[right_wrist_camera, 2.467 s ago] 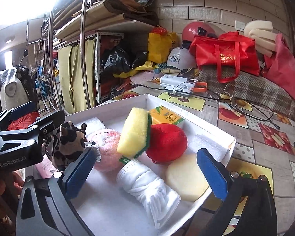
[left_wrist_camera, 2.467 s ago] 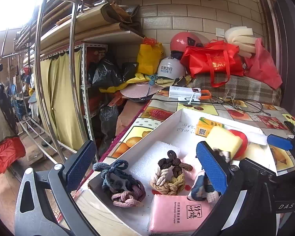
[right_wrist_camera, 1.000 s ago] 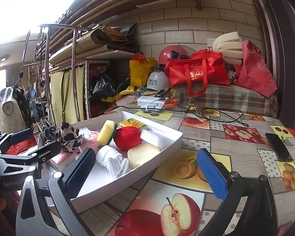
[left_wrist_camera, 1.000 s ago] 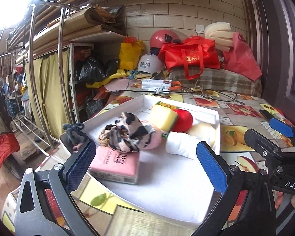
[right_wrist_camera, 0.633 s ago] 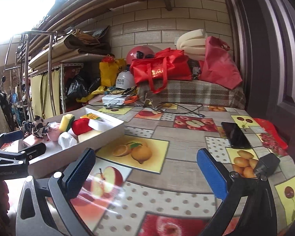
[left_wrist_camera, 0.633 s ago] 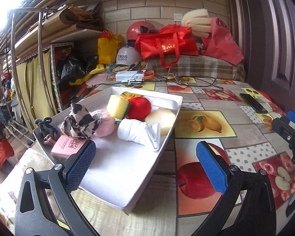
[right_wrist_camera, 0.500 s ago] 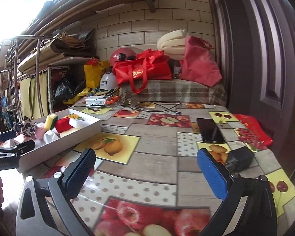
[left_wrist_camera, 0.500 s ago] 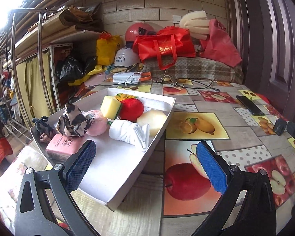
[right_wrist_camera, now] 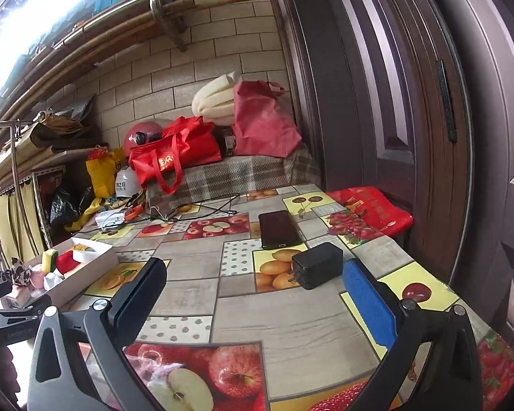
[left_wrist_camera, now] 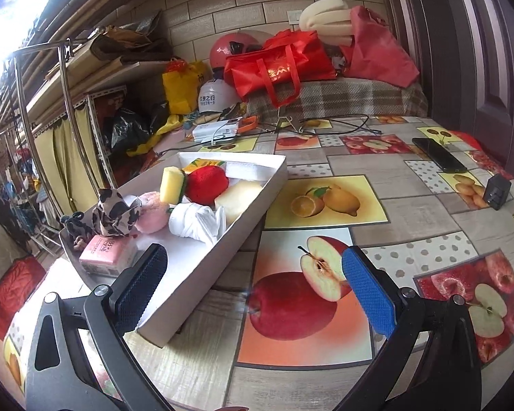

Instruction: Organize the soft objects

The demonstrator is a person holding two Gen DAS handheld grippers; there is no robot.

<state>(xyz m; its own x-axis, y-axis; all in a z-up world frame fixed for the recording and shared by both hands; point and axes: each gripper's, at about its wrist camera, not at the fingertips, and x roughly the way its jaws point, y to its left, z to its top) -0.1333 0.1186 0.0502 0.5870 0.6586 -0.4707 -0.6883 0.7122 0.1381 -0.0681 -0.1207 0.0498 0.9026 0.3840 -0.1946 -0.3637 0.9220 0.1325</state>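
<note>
white tray (left_wrist_camera: 243,219) on the fruit-print tablecloth (left_wrist_camera: 411,212) holds the soft items; left gripper (left_wrist_camera: 253,284) and right gripper (right_wrist_camera: 253,287) both gape empty, fingers apart.

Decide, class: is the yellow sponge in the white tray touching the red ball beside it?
Touching. In the left wrist view the yellow sponge leans straight against the red ball inside the white tray, with no gap between them.
</note>
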